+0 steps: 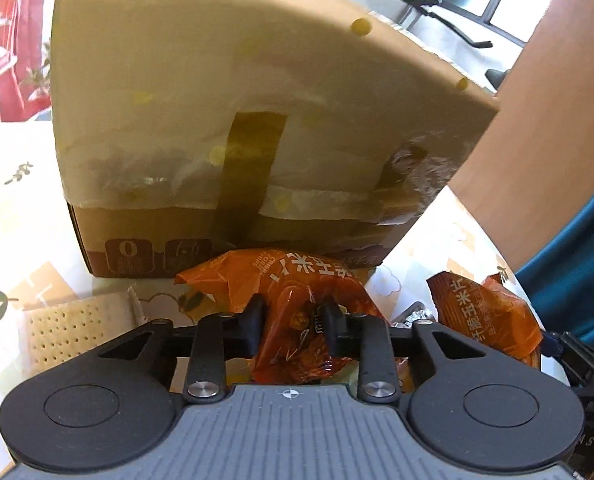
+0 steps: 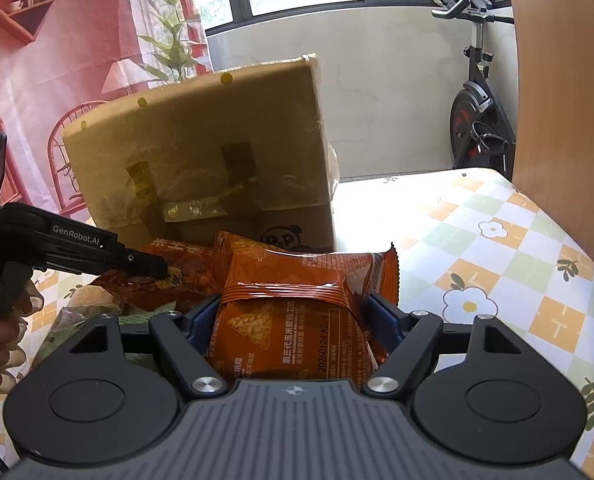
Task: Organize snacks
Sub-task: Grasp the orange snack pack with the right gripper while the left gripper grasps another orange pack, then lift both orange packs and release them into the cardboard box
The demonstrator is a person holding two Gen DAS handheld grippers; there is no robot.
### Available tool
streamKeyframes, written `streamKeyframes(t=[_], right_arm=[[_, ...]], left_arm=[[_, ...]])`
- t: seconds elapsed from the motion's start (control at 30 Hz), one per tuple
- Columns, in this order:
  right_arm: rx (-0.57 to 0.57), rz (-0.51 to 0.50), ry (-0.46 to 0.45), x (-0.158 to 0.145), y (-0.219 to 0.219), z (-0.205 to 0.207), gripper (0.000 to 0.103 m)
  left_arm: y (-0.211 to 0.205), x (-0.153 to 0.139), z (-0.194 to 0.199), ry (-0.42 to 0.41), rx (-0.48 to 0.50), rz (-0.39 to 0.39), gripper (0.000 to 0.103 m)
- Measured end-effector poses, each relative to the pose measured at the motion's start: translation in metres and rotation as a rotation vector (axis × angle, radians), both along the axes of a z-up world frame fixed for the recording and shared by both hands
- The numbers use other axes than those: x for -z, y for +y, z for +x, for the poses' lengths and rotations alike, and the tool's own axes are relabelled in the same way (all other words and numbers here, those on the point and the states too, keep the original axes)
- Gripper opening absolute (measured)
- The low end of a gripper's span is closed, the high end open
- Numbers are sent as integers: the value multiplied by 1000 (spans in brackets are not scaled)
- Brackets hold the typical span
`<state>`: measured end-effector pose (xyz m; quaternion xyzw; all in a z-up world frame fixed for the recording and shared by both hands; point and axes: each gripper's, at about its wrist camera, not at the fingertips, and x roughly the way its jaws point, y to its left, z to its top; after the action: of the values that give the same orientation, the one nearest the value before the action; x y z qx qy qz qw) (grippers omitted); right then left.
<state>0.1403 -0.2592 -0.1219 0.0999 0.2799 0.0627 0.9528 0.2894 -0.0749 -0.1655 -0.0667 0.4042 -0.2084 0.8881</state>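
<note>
Both grippers pinch an orange snack bag each, the left gripper point(image 1: 293, 316) its crumpled bag point(image 1: 297, 312) and the right gripper point(image 2: 293, 312) a fuller bag point(image 2: 297, 304) (probably for the box point(image 2: 201, 160) just behind them), above the tabletop point(image 2: 497, 248).

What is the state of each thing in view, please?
Left gripper: shut on a snack bag.
Left snack bag: pinched, crumpled.
Right gripper: holding a snack bag.
Right snack bag: sealed, between the fingers.
Cardboard box: flap raised, taped.
Tablecloth: flat.
</note>
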Motion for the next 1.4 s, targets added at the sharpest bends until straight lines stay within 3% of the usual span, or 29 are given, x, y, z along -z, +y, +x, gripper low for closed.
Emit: streamKeyframes(t=[0.57,0.9,1.23,1.4], right_arm=[[1,-32,-75,-29,6,-15,78],[-23,-60,-204,-78,12,-18,78],[-73,-64,-331,-129,24,5,78],[-96,-94,-384,-144,30,32,78]], left_arm=[[22,-59,-51,-216,4,-40,24],[36,-119,-76,-398,11,-102,21],[33,-171,-62,-550,-12,-147,21],[30,-187,-45,-580,-37,-164,21]])
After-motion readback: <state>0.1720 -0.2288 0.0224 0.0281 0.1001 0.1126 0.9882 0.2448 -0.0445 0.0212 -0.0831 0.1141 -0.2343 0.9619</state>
